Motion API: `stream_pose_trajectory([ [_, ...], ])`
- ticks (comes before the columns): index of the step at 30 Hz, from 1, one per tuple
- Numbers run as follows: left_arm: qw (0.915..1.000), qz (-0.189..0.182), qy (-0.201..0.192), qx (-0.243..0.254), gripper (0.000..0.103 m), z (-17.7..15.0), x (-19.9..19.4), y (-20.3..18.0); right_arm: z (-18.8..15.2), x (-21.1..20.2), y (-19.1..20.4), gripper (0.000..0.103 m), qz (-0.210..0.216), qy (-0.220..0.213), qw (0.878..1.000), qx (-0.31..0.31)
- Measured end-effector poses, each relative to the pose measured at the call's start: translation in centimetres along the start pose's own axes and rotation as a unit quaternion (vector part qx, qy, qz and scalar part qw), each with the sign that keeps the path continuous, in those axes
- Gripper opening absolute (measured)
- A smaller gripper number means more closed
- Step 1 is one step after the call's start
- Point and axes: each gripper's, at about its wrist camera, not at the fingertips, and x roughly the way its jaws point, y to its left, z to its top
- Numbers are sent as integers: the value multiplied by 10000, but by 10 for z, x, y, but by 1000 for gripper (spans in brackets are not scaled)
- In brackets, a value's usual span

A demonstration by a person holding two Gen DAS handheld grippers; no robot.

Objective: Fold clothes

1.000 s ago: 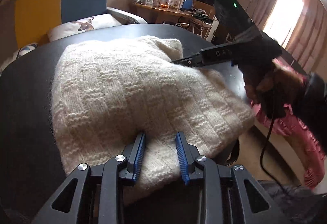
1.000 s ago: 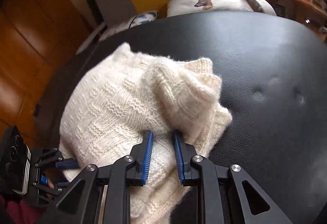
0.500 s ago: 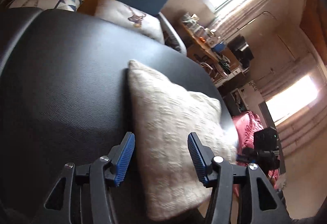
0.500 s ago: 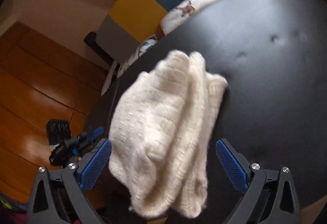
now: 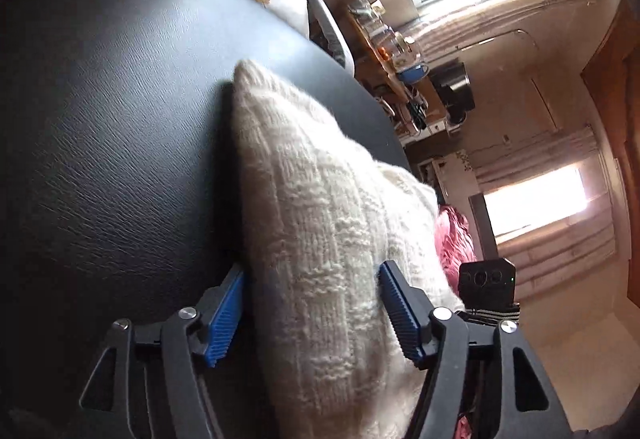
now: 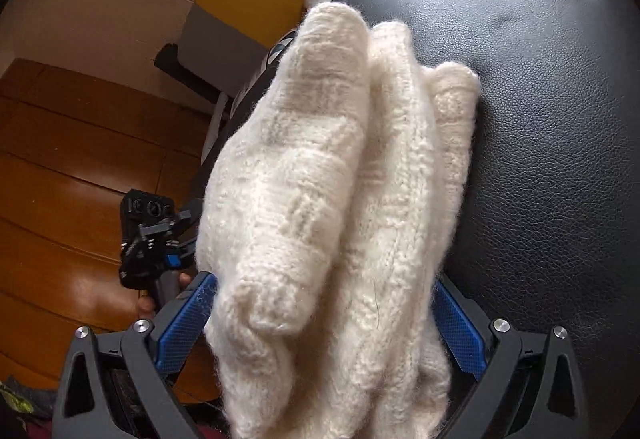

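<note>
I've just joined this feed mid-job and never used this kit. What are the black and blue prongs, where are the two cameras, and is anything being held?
No robot here: a person carries a two-finger tool in each hand, with a camera on each looking along its blue-padded fingers. One view shows the left tool, the other the right tool. A folded cream knitted sweater lies on a black padded table. Both tools have just opened wide and now straddle the folded bundle from opposite ends; I cannot see their pads clamping it. The right view also catches the left tool from outside, beyond the sweater.
</note>
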Motion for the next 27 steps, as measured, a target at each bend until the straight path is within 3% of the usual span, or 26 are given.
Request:
stream_pose_trajectory([
  [4,9996,155,72,221,66,-1,7,-8,-2,1,4,103,-17,74,9999,-69],
  [8,9967,548,58,600,50,-7,11,-22,-5,9,16,103,-293,118,9982,-503],
  [10,9927,847,-17,859,49,-11,12,-35,-21,8,23,93,-734,86,9950,-667],
  [12,9862,1182,-163,1145,47,-18,15,-51,-26,13,34,64,-1281,32,9875,-921],
  [15,9729,1419,-389,1782,43,-35,16,-82,-37,12,38,49,-1299,-124,9878,-850],
  [20,9819,710,-327,1728,41,-32,17,-103,-55,-4,34,45,-1046,-668,9906,-570],
  [27,9654,263,-107,2592,41,-4,59,-178,-69,-57,46,43,-1034,-1402,9827,-631],
])
